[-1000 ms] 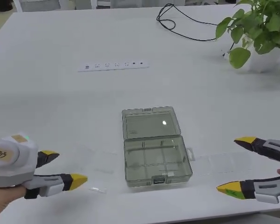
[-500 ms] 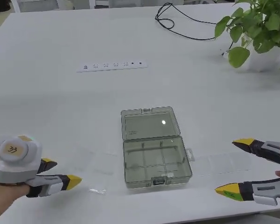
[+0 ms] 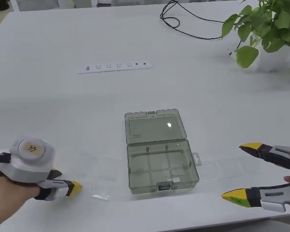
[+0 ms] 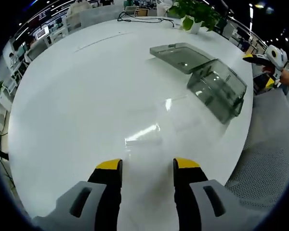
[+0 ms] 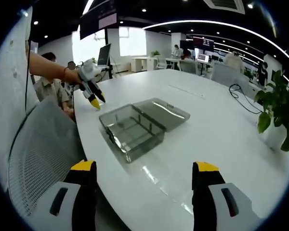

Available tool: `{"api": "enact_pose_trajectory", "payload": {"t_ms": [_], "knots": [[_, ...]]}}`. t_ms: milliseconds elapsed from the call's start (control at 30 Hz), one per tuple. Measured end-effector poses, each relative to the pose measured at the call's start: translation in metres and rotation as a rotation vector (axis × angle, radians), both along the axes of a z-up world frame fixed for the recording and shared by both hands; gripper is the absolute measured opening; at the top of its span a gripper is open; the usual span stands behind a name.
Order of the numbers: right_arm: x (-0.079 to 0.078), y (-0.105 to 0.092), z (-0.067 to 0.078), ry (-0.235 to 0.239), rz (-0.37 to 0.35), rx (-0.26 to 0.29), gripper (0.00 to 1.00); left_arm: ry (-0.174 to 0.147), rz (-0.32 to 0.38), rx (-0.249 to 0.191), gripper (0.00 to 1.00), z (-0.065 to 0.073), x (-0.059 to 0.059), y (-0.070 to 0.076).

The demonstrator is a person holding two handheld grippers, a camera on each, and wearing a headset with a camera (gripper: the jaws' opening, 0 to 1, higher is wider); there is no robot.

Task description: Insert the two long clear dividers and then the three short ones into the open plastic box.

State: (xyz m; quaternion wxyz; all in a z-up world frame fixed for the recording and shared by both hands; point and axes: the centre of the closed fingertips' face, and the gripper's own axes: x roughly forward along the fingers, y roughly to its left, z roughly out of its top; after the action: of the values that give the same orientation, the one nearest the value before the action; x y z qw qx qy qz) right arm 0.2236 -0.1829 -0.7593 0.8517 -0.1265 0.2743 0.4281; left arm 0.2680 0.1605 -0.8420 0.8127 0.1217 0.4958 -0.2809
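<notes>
**Both grippers empty, box open at the counter's near edge**

The open plastic box sits on the white counter between the two grippers, its smoky clear lid laid flat behind the base. Faint grid lines show inside the base – whether they are dividers or moulded ribs I cannot tell.

The left gripper hovers low over the counter, well to the left of the box. Its jaws are parted by a moderate gap with nothing between them. In the left gripper view a clear divider piece lies flat just ahead of the yellow tips, not touching them; the head view shows it as a faint strip near the counter's front edge, with more clear pieces between it and the box.

The right gripper is to the right of the box, jaws spread wide and holding nothing – the right gripper view shows bare counter between them. More clear dividers lie flat just right of the box.

Further back are a white power strip, a black cable and a potted plant.
</notes>
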Motion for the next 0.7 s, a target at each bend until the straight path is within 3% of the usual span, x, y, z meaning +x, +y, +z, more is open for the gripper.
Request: {"api": "enact_pose_trajectory", "payload": {"t_ms": [200,300,700], "knots": [[0.0012,-0.0024,-0.0018,0.001,-0.005,0.005,0.82,0.004,-0.019,0.03,0.4,-0.0033,0.0019,-0.001],[0.0011,-0.0024,-0.0025,0.002,-0.003,0.002,0.81,-0.003,-0.04,0.084,0.35,-0.004,0.003,0.0031],[0.0006,-0.0006,-0.0025,0.003,-0.006,0.005,0.81,0.029,-0.041,0.117,0.32,-0.0045,0.0049,0.0047]]}}
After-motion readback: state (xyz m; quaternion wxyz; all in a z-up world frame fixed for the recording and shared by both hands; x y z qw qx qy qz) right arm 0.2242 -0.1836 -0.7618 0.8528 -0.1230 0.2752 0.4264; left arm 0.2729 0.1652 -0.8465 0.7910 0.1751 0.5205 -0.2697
